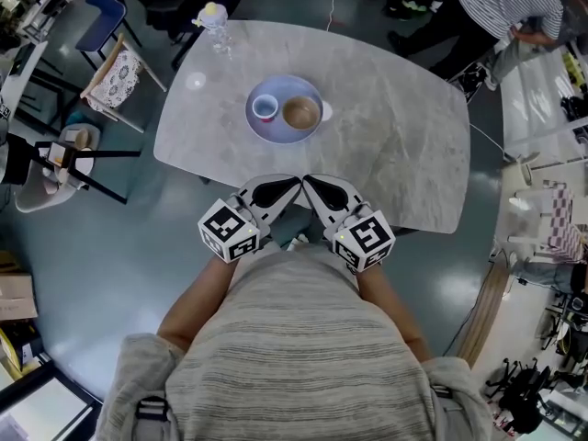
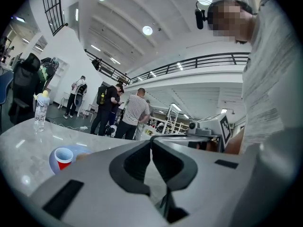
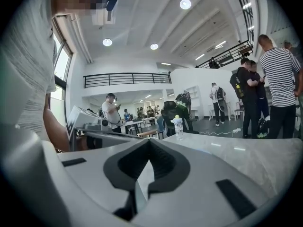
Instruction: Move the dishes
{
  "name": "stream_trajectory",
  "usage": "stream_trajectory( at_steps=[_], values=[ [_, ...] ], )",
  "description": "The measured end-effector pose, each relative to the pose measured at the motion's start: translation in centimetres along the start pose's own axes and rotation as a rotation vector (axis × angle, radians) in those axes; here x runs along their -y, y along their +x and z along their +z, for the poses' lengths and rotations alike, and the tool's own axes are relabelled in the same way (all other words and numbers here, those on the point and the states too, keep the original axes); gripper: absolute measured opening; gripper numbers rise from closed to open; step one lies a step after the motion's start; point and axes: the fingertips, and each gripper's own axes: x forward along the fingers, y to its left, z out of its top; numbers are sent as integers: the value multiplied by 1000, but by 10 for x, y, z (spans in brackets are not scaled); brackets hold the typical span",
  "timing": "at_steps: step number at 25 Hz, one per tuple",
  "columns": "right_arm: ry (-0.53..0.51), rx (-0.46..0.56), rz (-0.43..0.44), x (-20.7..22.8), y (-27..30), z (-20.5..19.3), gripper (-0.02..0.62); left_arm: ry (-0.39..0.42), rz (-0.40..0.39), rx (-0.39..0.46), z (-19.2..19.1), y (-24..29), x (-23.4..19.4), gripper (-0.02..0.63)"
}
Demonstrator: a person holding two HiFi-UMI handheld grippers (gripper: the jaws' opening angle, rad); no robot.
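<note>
A pale blue plate (image 1: 278, 132) sits on the far half of the marble table (image 1: 395, 145). On it stand a small red cup (image 1: 265, 108) with a white inside and a brown bowl (image 1: 300, 113). My left gripper (image 1: 295, 181) and right gripper (image 1: 308, 181) are held side by side at the table's near edge, tips almost meeting, both shut and empty, well short of the plate. In the left gripper view, the red cup (image 2: 62, 156) and the plate (image 2: 75, 150) show low at the left, beyond the shut gripper (image 2: 151, 139). The right gripper (image 3: 149, 140) also shows shut, with no dishes in that view.
A clear bottle (image 1: 213, 21) with a yellow top stands at the table's far left corner, also bottle (image 3: 178, 126) and bottle (image 2: 41, 109). Chairs (image 1: 115, 76) stand left of the table. A person in a striped shirt (image 1: 510, 7) and others stand beyond the far right.
</note>
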Motion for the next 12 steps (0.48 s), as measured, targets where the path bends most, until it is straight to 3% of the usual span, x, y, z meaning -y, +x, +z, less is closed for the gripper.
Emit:
stream_trajectory(
  at_steps=[12],
  values=[
    [-5, 1, -14, 8, -6, 0, 17, 13, -15, -10, 0, 9, 5, 28]
  ],
)
